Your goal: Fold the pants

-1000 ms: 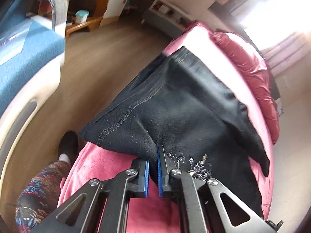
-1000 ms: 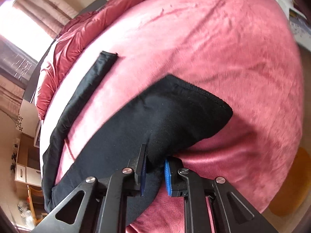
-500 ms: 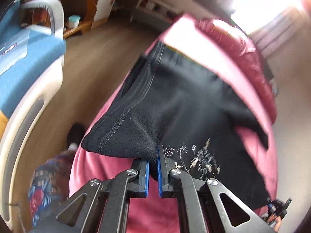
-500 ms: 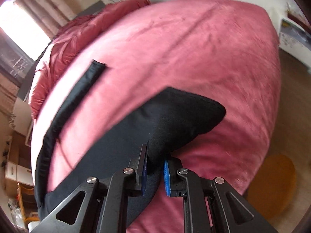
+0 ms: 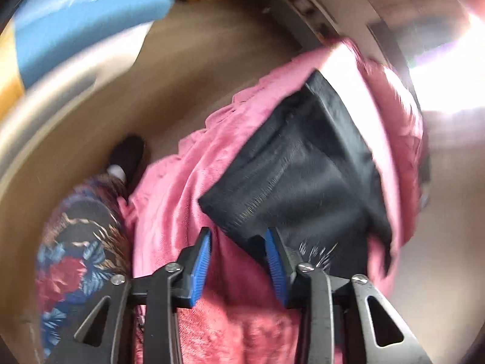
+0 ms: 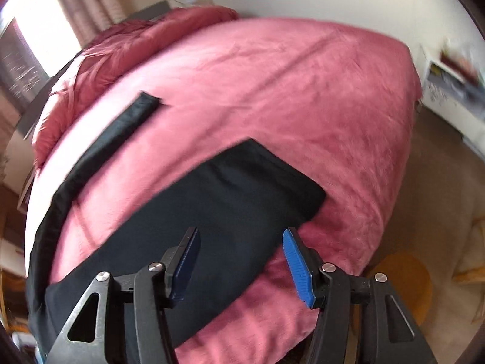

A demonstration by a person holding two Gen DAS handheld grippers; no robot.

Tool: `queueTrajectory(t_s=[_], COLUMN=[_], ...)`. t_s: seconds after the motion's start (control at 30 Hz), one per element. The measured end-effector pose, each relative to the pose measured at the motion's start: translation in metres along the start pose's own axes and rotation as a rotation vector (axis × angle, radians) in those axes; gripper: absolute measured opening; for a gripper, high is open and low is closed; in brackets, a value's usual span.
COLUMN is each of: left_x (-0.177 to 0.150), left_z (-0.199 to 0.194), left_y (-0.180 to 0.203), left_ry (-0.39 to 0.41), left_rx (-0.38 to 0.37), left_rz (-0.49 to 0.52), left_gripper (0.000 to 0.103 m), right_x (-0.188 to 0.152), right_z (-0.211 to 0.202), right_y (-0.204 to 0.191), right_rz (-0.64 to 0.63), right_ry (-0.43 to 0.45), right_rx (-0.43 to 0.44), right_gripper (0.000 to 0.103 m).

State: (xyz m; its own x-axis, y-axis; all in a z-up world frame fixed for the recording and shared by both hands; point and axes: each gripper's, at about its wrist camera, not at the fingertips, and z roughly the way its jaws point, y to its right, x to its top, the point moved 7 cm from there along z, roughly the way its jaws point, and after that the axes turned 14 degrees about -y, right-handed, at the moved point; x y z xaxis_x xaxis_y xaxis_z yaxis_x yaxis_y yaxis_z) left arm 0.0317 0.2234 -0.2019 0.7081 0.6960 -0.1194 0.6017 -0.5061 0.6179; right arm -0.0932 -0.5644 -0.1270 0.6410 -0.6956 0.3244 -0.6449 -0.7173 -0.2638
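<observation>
The black pants (image 6: pixel 230 212) lie spread on the pink bed (image 6: pixel 303 91), and the relation that matters is their long axis: in the right wrist view 1 leg (image 6: pixel 121 127) runs away up and to the left toward the pillows, while the other, wider leg end lies just ahead of the right hand-held gripper (image 6: pixel 239 257). Its jaws have just been opening and now stand spread, cloth lying below the gap but not pinched. In the left wrist view the waist end of the pants (image 5: pixel 303 166) lies ahead and to the right of the left hand-held gripper (image 5: pixel 238 254), whose jaws have likewise just been opening; its right pad sits against the cloth edge, nothing clamped. The right gripper looks nearer the loose leg, so bringing 1 leg over the other would likely fall to it.
</observation>
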Motion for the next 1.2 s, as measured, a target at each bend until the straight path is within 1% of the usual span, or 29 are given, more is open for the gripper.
queueTrajectory(t_s=[0.03, 0.07, 0.13, 0.17, 0.23, 0.27, 0.3, 0.37, 0.47, 0.53, 0.57, 0.6, 0.63, 0.67, 0.7, 0.73, 0.8, 0.87, 0.9, 0.97, 1.0, 1.1, 1.2], left_x=[0.003, 0.003, 0.004, 0.005, 0.010, 0.007, 0.007, 0.006, 0.004, 0.002, 0.002, 0.002, 0.003, 0.004, 0.006, 0.008, 0.011, 0.018, 0.024, 0.037, 0.048, 0.078, 0.111], left_z=[0.001, 0.002, 0.006, 0.007, 0.010, 0.009, 0.010, 0.007, -0.011, -0.023, -0.022, -0.016, -0.003, 0.005, 0.017, 0.026, 0.022, 0.007, -0.006, -0.023, -0.031, -0.033, -0.013], left_y=[-0.002, -0.004, -0.005, -0.002, 0.003, 0.002, 0.006, 0.015, 0.031, 0.038, 0.039, 0.038, 0.034, 0.030, 0.022, 0.017, 0.019, 0.027, 0.035, 0.051, 0.065, 0.094, 0.131], left_ry=[0.000, -0.003, -0.014, -0.010, -0.001, 0.000, 0.003, 0.025, 0.087, 0.121, 0.122, 0.115, 0.090, 0.067, 0.024, -0.018, -0.013, 0.024, 0.064, 0.127, 0.153, 0.146, 0.107], left_rx=[-0.016, -0.023, -0.059, -0.073, -0.075, -0.075, -0.079, -0.068, -0.070, -0.004, 0.054, 0.129, 0.226, 0.268, 0.314, 0.332, 0.328, 0.348, 0.368, 0.367, 0.337, 0.261, 0.201], left_rz=[-0.019, -0.027, -0.054, -0.063, -0.057, -0.044, -0.030, 0.031, 0.121, 0.192, 0.220, 0.255, 0.286, 0.281, 0.257, 0.233, 0.227, 0.234, 0.252, 0.284, 0.300, 0.316, 0.326], left_gripper=[0.043, 0.043, 0.043, 0.043, 0.041, 0.040, 0.030, 0.010, 0.008, 0.008, 0.008, 0.008, 0.009, 0.011, 0.014, 0.017, 0.025, 0.027, 0.027, 0.027, 0.027, 0.029, 0.030], right_x=[-0.003, -0.007, -0.018, -0.026, -0.041, -0.052, -0.062, -0.083, -0.110, -0.121, -0.128, -0.134, -0.137, -0.141, -0.142, -0.142, -0.142, -0.140, -0.137, -0.133, -0.131, -0.132, -0.132], right_z=[-0.001, 0.000, 0.004, 0.010, 0.018, 0.025, 0.031, 0.046, 0.064, 0.072, 0.077, 0.084, 0.088, 0.091, 0.092, 0.092, 0.092, 0.093, 0.094, 0.088, 0.087, 0.088, 0.089], right_y=[-0.016, -0.031, -0.059, -0.081, -0.111, -0.129, -0.143, -0.169, -0.191, -0.197, -0.199, -0.200, -0.200, -0.198, -0.199, -0.200, -0.199, -0.202, -0.205, -0.207, -0.207, -0.211, -0.221], right_rz=[-0.038, -0.073, -0.141, -0.192, -0.266, -0.311, -0.341, -0.397, -0.437, -0.447, -0.454, -0.457, -0.456, -0.459, -0.464, -0.466, -0.466, -0.466, -0.467, -0.473, -0.476, -0.496, -0.506], right_ry=[-0.002, -0.012, -0.041, -0.067, -0.105, -0.130, -0.154, -0.213, -0.274, -0.304, -0.316, -0.331, -0.339, -0.338, -0.335, -0.335, -0.343, -0.349, -0.346, -0.332, -0.332, -0.326, -0.304], right_rx=[0.025, 0.048, 0.090, 0.121, 0.158, 0.173, 0.185, 0.205, 0.214, 0.225, 0.218, 0.201, 0.192, 0.185, 0.178, 0.176, 0.188, 0.189, 0.187, 0.183, 0.179, 0.151, 0.124], right_gripper=[0.064, 0.065, 0.065, 0.065, 0.065, 0.065, 0.065, 0.065, 0.065, 0.065, 0.065, 0.065, 0.066, 0.066, 0.066, 0.066, 0.068, 0.068, 0.068, 0.068, 0.068, 0.069, 0.069])
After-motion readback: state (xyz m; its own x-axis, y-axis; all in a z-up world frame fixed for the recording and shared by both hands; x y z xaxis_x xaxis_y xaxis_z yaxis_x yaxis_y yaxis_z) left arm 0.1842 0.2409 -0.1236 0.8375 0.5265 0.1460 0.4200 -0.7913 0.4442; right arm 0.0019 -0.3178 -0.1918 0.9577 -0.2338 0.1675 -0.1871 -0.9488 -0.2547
